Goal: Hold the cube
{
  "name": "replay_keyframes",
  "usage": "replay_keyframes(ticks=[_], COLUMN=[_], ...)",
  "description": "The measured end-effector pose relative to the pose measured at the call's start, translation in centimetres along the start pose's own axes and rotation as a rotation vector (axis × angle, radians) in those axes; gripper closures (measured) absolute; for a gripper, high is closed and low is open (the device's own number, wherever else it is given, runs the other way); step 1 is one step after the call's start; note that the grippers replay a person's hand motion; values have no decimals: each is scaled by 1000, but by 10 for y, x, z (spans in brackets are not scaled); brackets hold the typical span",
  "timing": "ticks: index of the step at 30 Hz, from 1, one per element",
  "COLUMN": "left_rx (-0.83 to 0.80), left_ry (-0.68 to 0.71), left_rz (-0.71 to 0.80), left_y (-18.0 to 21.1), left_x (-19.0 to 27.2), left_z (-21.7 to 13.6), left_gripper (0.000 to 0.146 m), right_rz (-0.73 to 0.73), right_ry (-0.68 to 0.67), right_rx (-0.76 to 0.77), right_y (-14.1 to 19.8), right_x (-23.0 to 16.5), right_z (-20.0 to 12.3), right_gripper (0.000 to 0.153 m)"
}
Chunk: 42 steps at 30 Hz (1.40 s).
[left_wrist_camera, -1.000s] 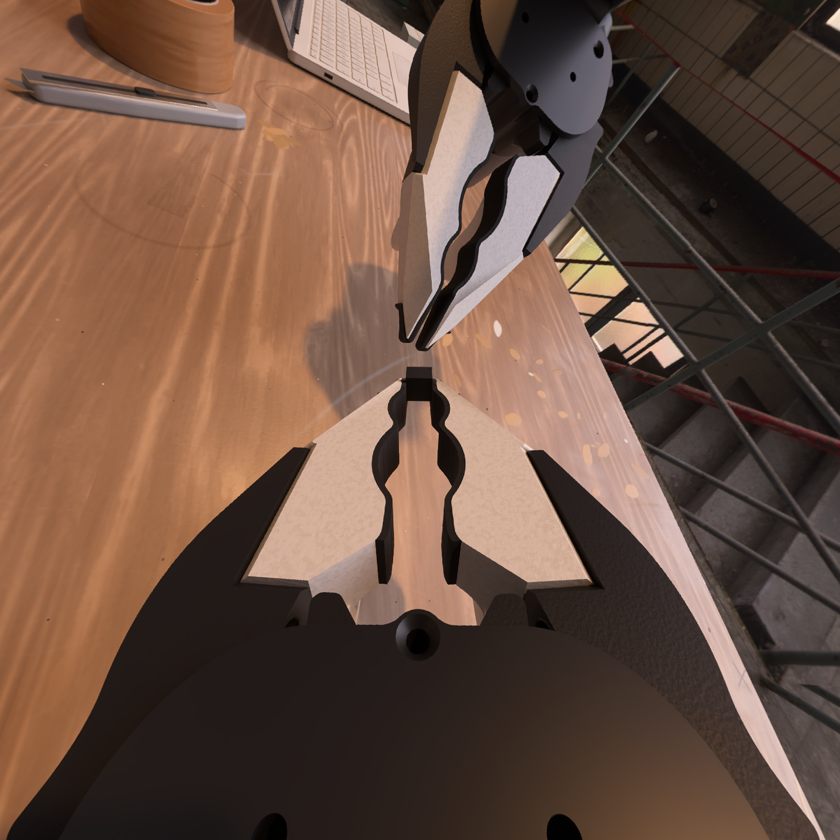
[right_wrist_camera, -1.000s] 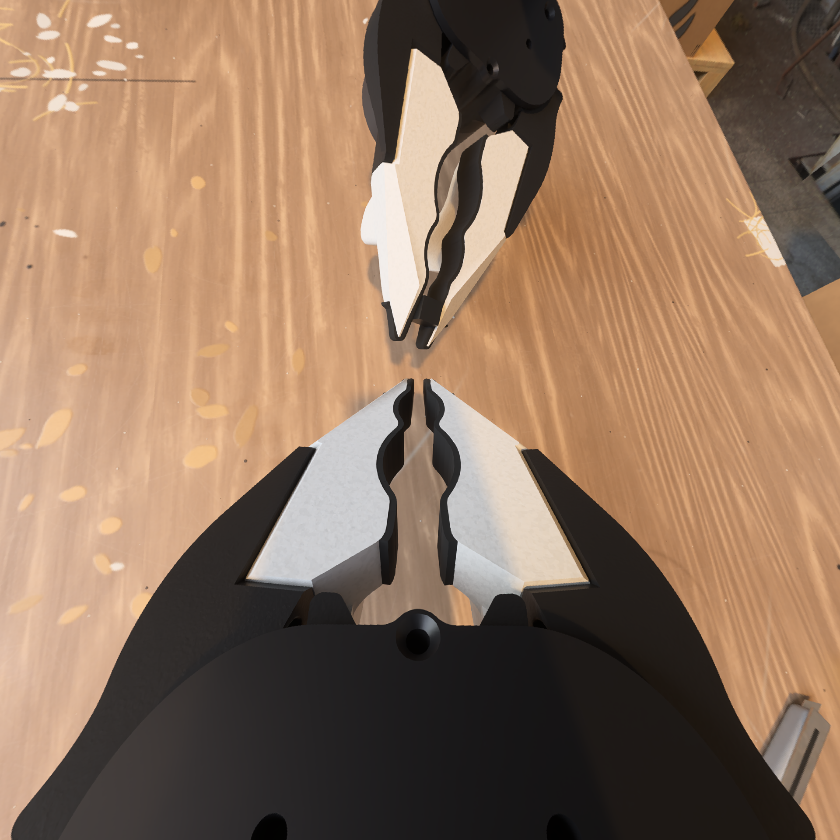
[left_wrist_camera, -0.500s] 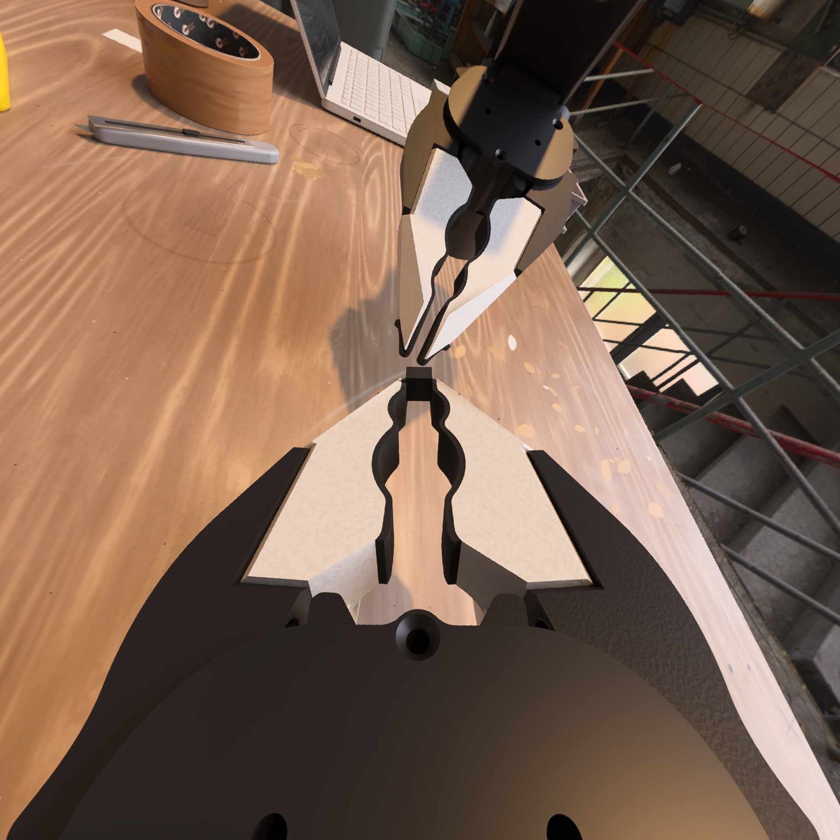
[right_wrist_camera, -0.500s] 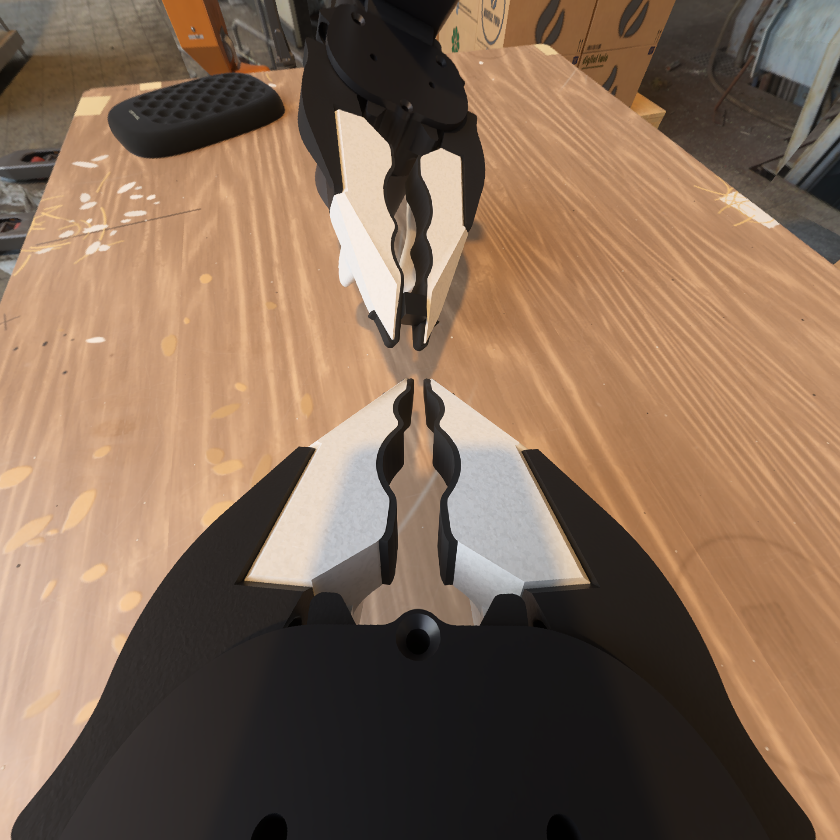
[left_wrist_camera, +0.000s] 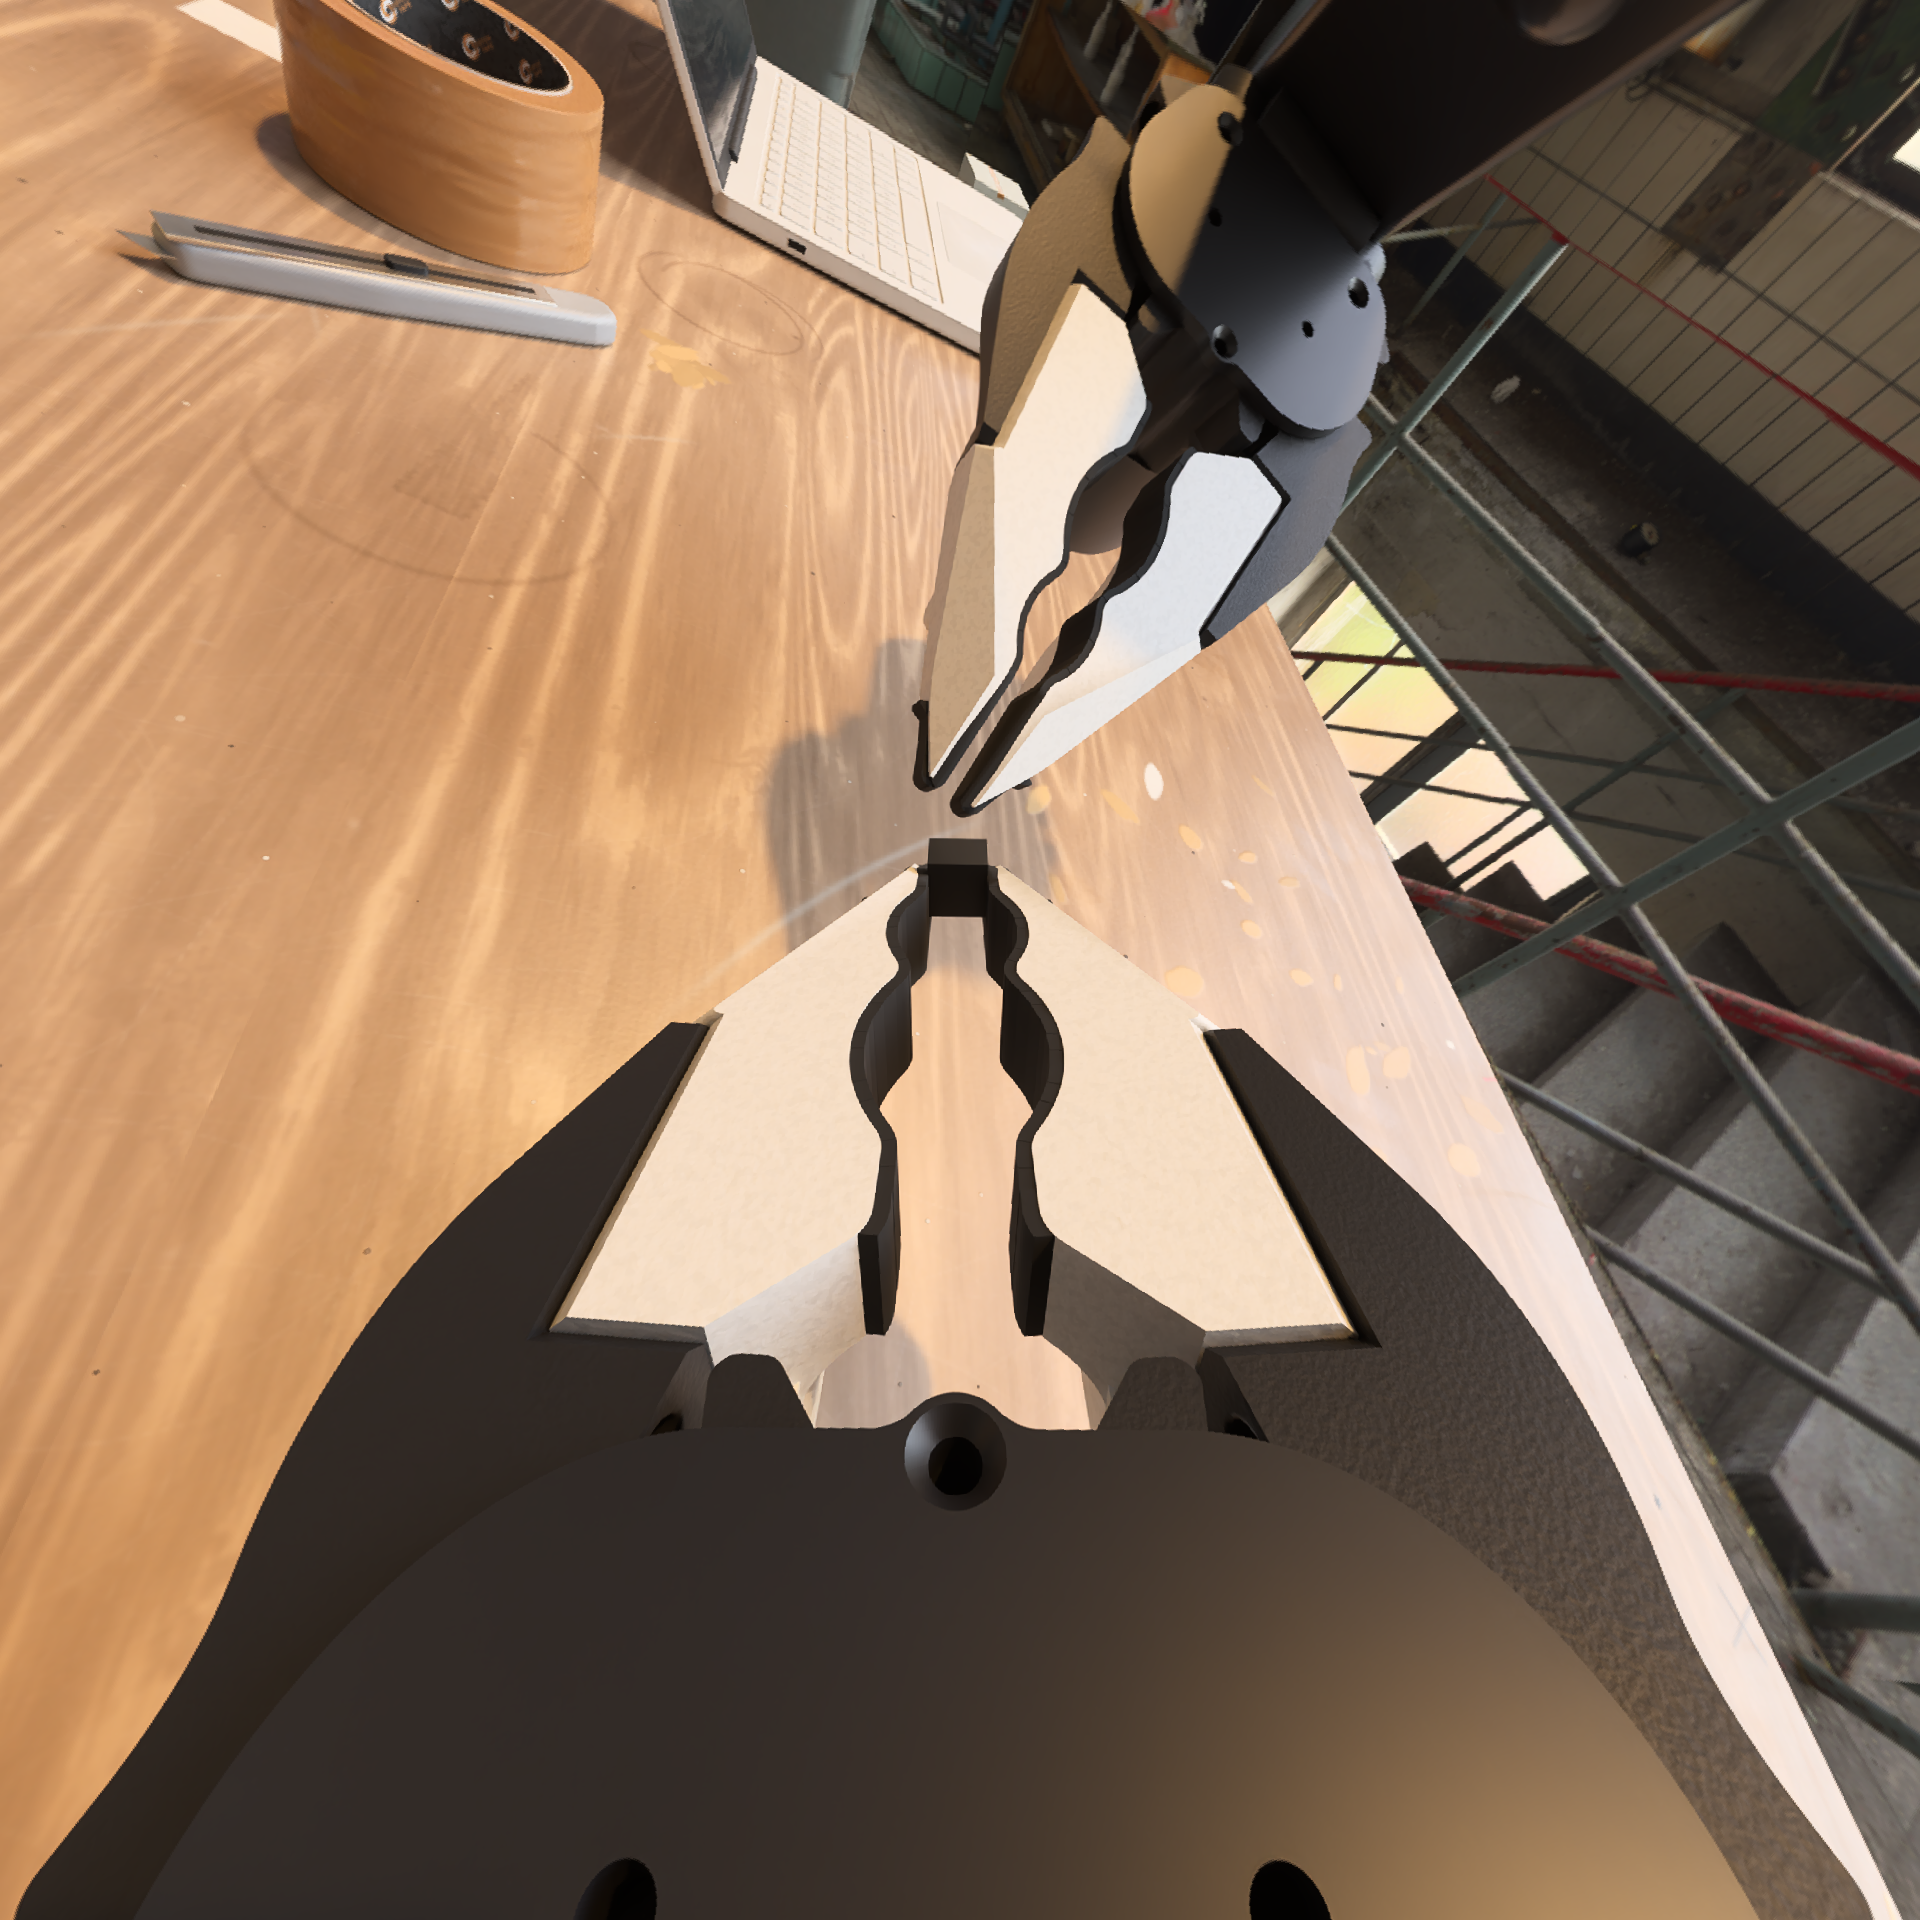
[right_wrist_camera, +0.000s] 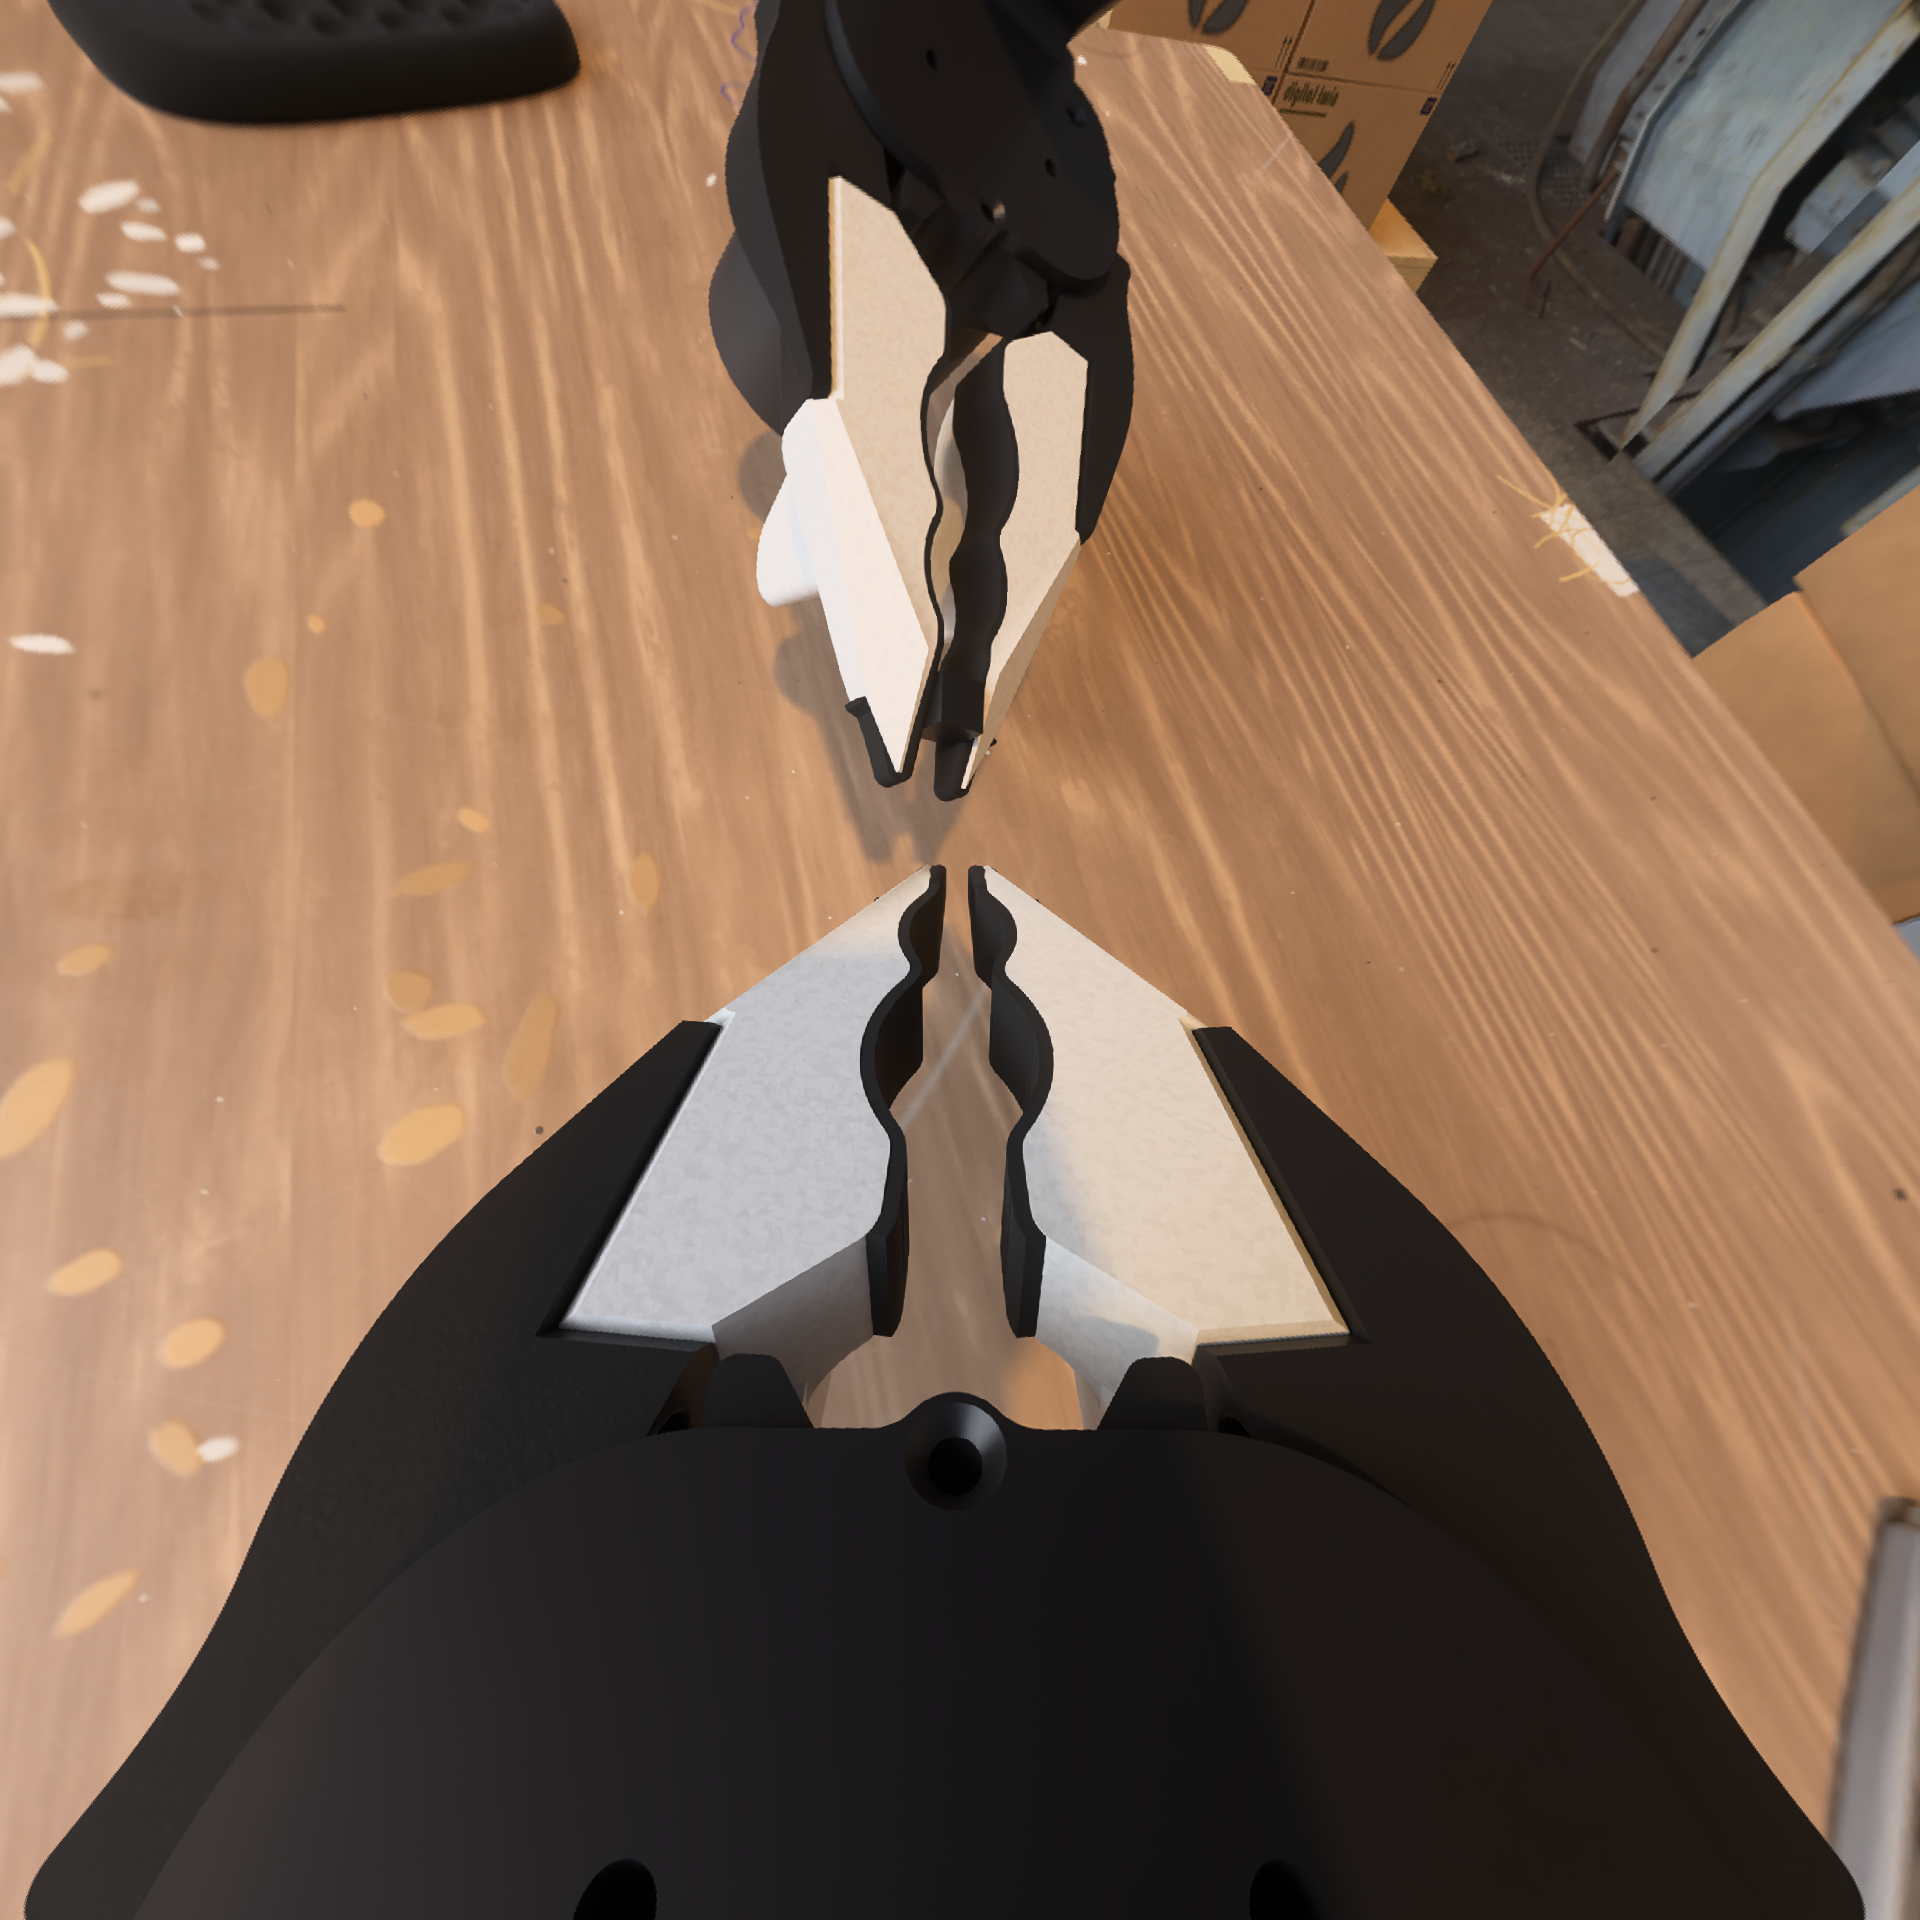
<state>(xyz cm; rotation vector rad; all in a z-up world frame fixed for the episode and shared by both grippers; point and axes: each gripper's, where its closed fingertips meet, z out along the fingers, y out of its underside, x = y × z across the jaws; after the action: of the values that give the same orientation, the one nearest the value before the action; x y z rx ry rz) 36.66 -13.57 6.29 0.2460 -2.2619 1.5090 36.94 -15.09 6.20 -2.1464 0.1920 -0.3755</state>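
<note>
A small dark cube (left_wrist_camera: 957,880) sits pinched between the tips of the left gripper (left_wrist_camera: 957,894) above the wooden table (left_wrist_camera: 364,727), facing the right gripper (right_wrist_camera: 957,878), nearly closed on nothing, with a utility knife (left_wrist_camera: 364,278), tape roll (left_wrist_camera: 436,125) and laptop (left_wrist_camera: 842,197) well beyond.

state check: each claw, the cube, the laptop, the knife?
left claw: shut on the cube, above the table
cube: dark, pinched at the fingertips, off the table
right claw: nearly shut, narrow gap, holds nothing, tip to tip with the left claw
laptop: lid open
utility knife: lying flat; blade cannot tell
tape roll: lying flat
</note>
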Motion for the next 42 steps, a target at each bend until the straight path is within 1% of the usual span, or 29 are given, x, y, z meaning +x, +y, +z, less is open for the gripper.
replay_keyframes(ticks=[5, 10, 15, 20, 25, 28, 31, 33, 34, 36, 40, 42], left_rx=[-15, -30, -31, -32, -15, -22, -23, -8, -4, -3, -7, -5], left_ry=[-7, -6, -6, -5, 9, 38, 17, 28, 24, 11, -11, -5], left_rz=[16, 16, 8, 7, -11, -9, 17, -9, -13, -5, 34, 21], left_y=[0, 0, 0, 0, 1, 2, 1, 1, 1, 0, 0, 0], left_x=[0, 0, 0, 0, 0, 5, 4, 3, 1, 0, 2, 2], left_z=[0, 0, 0, 0, 0, 4, 5, 2, 1, 1, 3, 3], left_gripper=[137, 137, 137, 137, 137, 137, 137, 137, 137, 137, 137, 137], right_rz=[-131, -225, -270, -269, -218, -202, -182, -105, -61, -17, 51, 81], right_ry=[36, 41, 57, 57, 23, -29, 14, 7, 31, 128, 264, 295], right_rx=[-70, -136, -170, -161, -114, -19, -44, -18, -36, -70, -23, 22], right_y=[-1, -1, -3, -3, -7, -18, -13, -7, 1, 14, 19, 16], right_x=[0, 0, 1, 1, -1, -8, 1, 6, 12, 27, 48, 55], right_z=[0, -1, -2, -1, -1, 1, -3, -7, -8, -15, -48, -64], right_gripper=[149, 148, 148, 148, 148, 153, 153, 153, 153, 153, 153, 153])
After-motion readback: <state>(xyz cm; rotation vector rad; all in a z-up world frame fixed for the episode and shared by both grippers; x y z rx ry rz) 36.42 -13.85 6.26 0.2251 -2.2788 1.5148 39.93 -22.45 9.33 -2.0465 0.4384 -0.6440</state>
